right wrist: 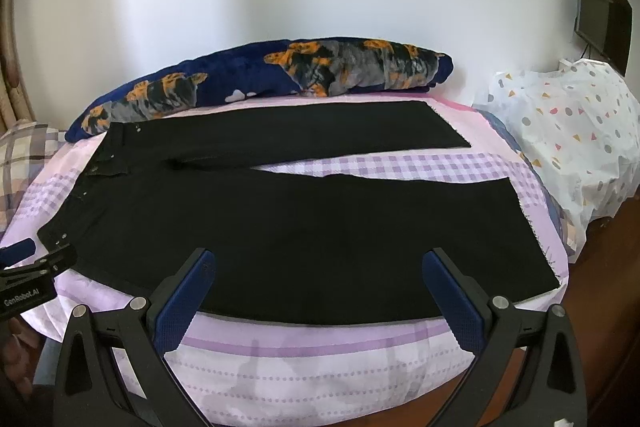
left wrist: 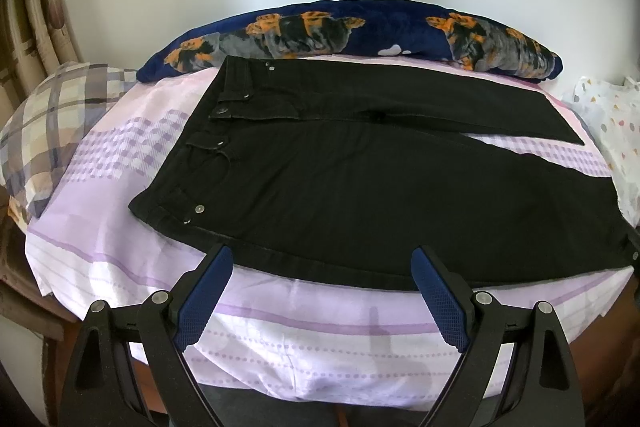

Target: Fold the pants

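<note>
Black pants (left wrist: 360, 195) lie flat on the bed, front side up, waistband to the left, both legs spread apart toward the right. They also show in the right wrist view (right wrist: 320, 239). My left gripper (left wrist: 322, 259) is open and empty, hovering at the near edge of the pants below the waist. My right gripper (right wrist: 320, 263) is open and empty, over the near edge of the near leg. The left gripper's body (right wrist: 28, 275) shows at the left edge of the right wrist view.
The bed has a pink and purple sheet (left wrist: 280, 327). A blue blanket with orange print (left wrist: 340, 31) lies along the wall. A plaid pillow (left wrist: 60, 115) is at the left, a white dotted cover (right wrist: 560, 131) at the right. A dark screen (right wrist: 600, 3) hangs on the wall.
</note>
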`<state>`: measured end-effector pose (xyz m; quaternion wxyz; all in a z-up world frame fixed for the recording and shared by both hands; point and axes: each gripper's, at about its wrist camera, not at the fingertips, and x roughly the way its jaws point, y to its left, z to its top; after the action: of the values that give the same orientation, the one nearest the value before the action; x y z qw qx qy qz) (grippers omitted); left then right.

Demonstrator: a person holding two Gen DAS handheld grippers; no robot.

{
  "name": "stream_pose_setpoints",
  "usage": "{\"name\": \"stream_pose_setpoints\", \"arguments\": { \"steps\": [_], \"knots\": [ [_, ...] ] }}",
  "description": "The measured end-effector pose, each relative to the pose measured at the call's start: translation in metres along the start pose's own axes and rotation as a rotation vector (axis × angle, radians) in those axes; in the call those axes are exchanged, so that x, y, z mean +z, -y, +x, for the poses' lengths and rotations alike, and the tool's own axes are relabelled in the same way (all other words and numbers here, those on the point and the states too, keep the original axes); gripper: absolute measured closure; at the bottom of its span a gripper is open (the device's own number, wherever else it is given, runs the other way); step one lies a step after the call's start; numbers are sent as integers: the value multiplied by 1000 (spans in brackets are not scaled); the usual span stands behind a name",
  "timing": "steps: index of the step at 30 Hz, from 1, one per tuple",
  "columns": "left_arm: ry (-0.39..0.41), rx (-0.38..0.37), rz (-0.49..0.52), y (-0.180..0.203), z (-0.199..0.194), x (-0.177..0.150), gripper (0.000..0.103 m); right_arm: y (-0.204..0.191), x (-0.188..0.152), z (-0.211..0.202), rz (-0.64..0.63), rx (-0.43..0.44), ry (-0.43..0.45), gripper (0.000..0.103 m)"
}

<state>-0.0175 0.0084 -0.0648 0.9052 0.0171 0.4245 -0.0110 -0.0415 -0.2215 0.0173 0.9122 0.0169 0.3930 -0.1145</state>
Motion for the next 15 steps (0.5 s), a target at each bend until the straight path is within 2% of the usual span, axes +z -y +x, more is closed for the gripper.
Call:
{"name": "stream_pose_setpoints", "arguments": {
  "steps": [15],
  "knots": [
    [8,5,15,4,-2,0,12,-2,2,-1,-4,-1,1,0]
  ]
}}
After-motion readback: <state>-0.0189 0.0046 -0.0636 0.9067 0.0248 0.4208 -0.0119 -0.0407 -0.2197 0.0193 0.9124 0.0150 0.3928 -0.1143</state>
